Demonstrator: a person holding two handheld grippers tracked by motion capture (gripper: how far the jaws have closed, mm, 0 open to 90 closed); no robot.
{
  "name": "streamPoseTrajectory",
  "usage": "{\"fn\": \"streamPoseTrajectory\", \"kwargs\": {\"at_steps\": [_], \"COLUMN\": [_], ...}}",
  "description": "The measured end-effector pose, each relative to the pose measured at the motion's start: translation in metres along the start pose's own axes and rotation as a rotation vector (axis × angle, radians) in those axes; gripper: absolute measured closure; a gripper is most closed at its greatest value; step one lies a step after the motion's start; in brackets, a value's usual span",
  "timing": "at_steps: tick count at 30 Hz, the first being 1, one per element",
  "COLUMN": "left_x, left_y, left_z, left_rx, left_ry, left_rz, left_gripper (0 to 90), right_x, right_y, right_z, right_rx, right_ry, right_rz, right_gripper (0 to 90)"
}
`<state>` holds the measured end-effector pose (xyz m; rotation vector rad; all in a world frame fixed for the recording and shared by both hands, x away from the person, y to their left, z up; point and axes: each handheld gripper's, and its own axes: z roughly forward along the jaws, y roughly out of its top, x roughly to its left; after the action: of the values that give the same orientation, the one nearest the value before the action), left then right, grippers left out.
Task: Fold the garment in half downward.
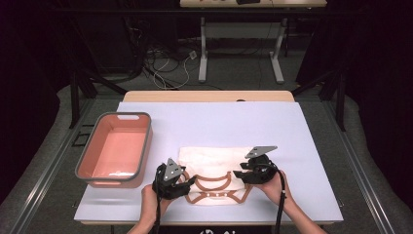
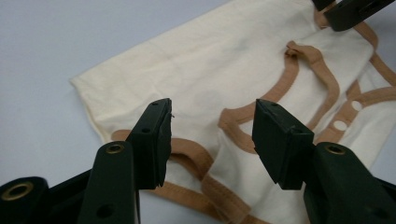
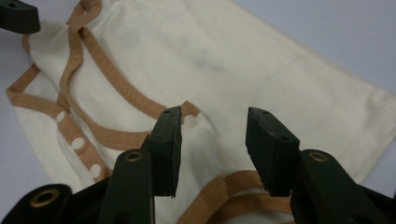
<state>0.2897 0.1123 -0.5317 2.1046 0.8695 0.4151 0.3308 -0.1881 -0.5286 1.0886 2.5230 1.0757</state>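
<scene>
A cream cotton garment with tan-brown binding and snap holes (image 1: 214, 175) lies flat on the pale lilac bench (image 1: 292, 126), toward its 6 o'clock edge. The left tool (image 1: 191, 181) hovers released over the garment's 9 o'clock edge, jaws apart above a curved strip of binding (image 2: 187, 154). The right tool (image 1: 237, 173) sits at the garment's 3 o'clock side, likewise released, jaws spread above the fabric. A salmon-pink plastic tub with a grey rim (image 1: 141, 146) stands at the bench's 9 o'clock side, well apart from the garment.
</scene>
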Motion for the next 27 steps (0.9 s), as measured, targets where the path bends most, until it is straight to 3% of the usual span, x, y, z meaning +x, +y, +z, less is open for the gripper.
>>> {"fn": "streamPoseTrajectory", "kwargs": {"at_steps": [6,13,19,27], "left_x": [-0.004,-0.002,-0.002,-0.001], "left_y": [0.000,-0.004,-0.008,-0.007], "left_z": [0.014,0.022,0.027,0.021], "left_rx": [0.067,0.105,0.126,0.104], "left_ry": [-0.064,-0.086,-0.113,-0.119], "left_rz": [0.027,0.030,0.039,0.052], "left_gripper": [54.1,64.9,78.2,80.5], "right_x": [0.003,0.004,0.006,0.010], "right_y": [-0.001,-0.004,-0.006,-0.005], "right_z": [0.011,0.020,0.021,0.015], "right_rx": [0.058,0.114,0.106,0.088], "right_ry": [0.031,0.032,0.029,0.025], "right_rz": [-0.004,-0.016,-0.024,-0.050], "right_gripper": [59.4,62.7,78.0,81.1]}}
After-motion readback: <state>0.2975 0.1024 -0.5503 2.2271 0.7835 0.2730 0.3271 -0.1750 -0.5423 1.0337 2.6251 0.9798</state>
